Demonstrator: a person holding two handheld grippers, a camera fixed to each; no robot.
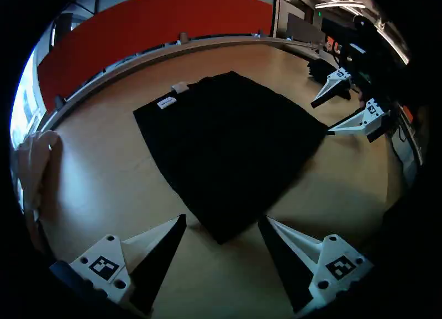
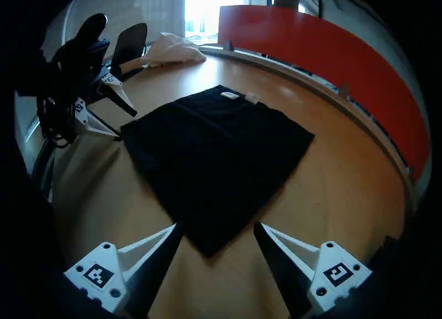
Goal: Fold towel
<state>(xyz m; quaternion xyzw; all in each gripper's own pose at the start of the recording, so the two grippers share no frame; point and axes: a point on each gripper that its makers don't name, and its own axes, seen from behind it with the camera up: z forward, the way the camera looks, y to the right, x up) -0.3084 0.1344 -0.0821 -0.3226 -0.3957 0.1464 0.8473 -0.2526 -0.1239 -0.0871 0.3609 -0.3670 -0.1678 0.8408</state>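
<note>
Towel (image 1: 232, 148) flat on table (image 1: 110, 175), one gripper at each of two neighbouring corners.

Count: one black towel, two grippers, two small pale tags, one heap of pale cloth (image 2: 171, 49), one red panel (image 1: 154, 26) along the table's curved far edge. Left gripper (image 1: 221, 221) has its jaws spread wide, and a towel corner lies on the table between the fingers, not pinched. Right gripper (image 2: 216, 225) has its jaws equally spread over the next corner and grips nothing. The towel occupies the middle of the table. The cloth heap sits at the table's edge and is partly cut off in the left gripper view. Both tags (image 1: 166, 102) lie on the towel edge nearest the panel, and any print on them is too small to read. Each finger carries one square black-and-white marker with no legible writing.
</note>
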